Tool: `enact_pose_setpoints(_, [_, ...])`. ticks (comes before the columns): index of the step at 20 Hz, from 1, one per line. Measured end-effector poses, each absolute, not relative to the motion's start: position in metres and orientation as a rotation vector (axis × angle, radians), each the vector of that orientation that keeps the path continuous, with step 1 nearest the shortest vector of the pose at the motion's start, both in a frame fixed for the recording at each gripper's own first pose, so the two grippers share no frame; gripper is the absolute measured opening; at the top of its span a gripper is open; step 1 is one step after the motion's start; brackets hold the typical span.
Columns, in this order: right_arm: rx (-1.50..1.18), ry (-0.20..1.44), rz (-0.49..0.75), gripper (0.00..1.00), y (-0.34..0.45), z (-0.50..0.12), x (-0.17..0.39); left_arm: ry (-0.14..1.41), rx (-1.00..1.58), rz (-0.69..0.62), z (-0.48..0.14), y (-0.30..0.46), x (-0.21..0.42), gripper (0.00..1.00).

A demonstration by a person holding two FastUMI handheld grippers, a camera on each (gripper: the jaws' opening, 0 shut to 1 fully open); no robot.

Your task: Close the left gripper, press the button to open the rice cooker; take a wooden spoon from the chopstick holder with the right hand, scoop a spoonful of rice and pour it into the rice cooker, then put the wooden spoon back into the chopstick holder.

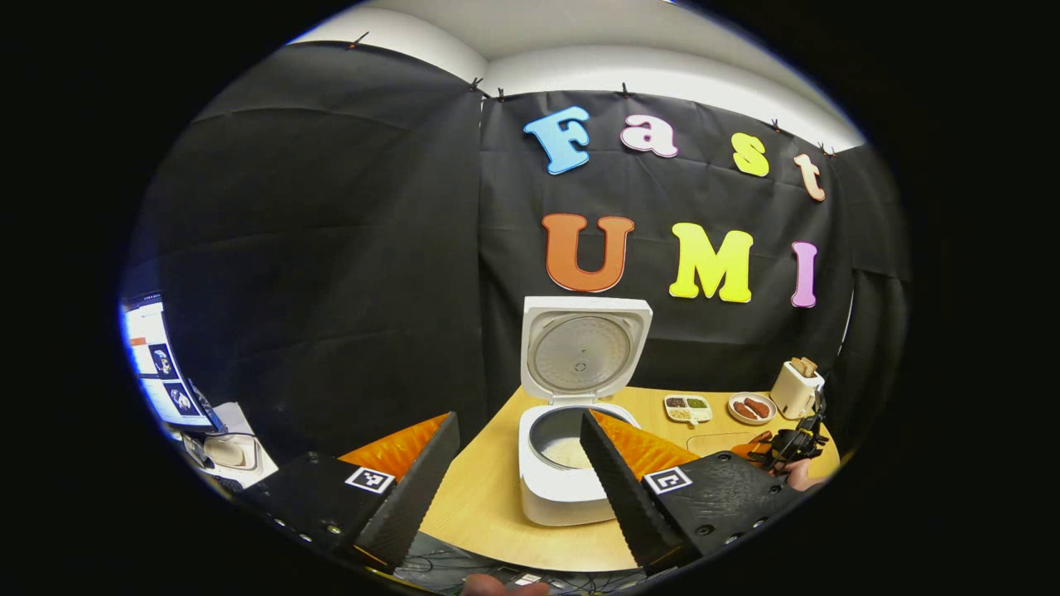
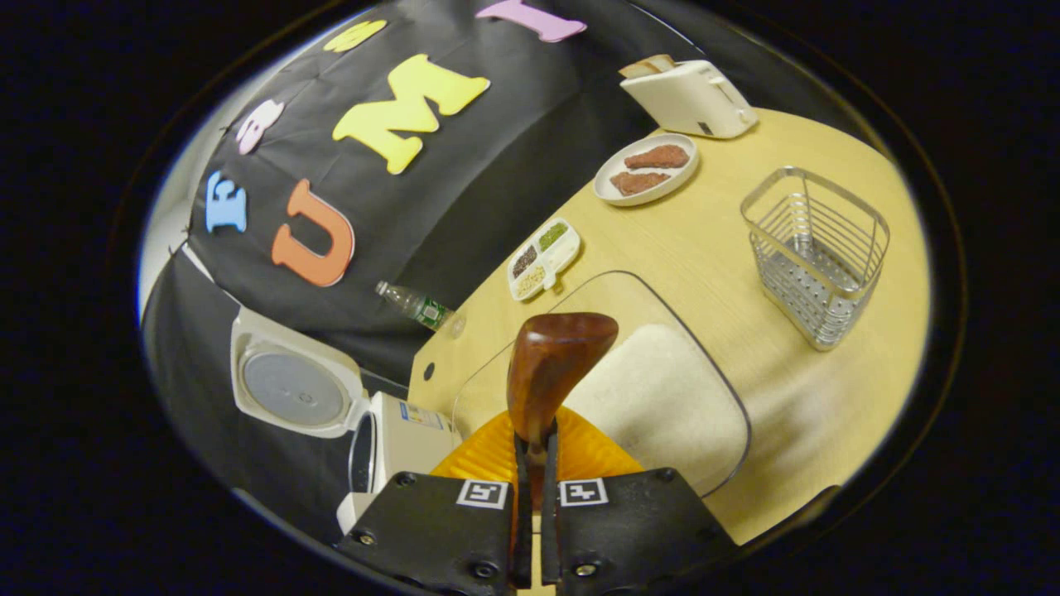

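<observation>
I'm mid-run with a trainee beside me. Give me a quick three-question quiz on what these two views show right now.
1. True or false: the lid of the rice cooker stands open.
2. What is the right claw shut on? A) a bottle B) the wooden spoon C) a plate
3. Fill in: the spoon's bowl is over the clear tray, which holds a heap of ____.

Key: 1 true; 2 B; 3 rice.
</observation>
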State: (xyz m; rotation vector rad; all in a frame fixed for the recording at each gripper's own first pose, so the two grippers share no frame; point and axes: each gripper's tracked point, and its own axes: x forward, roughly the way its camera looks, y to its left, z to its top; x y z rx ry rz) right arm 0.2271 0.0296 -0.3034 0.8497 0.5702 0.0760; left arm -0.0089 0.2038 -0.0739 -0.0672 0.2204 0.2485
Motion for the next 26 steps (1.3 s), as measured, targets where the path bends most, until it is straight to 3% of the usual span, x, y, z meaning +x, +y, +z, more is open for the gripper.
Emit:
enact_pose_setpoints(14, [1.072,0.416,0.137,0.09,-0.012,-0.183,0.22,0.16,-0.095,0.226,-0.054,0.16,-0.009,0.94])
enact_pose_setpoints(21, [1.014,0.404,0.29,0.09,0.082,-0.115,0.238,0.122,-0.019,0.26,-0.054,0.185,-0.032,0.94])
enact_pose_setpoints(26, [0.944,0.438,0.372,0.09,0.174,-0.101,0.257,0.101,-0.039,0.273,-0.058,0.211,-0.044,0.94])
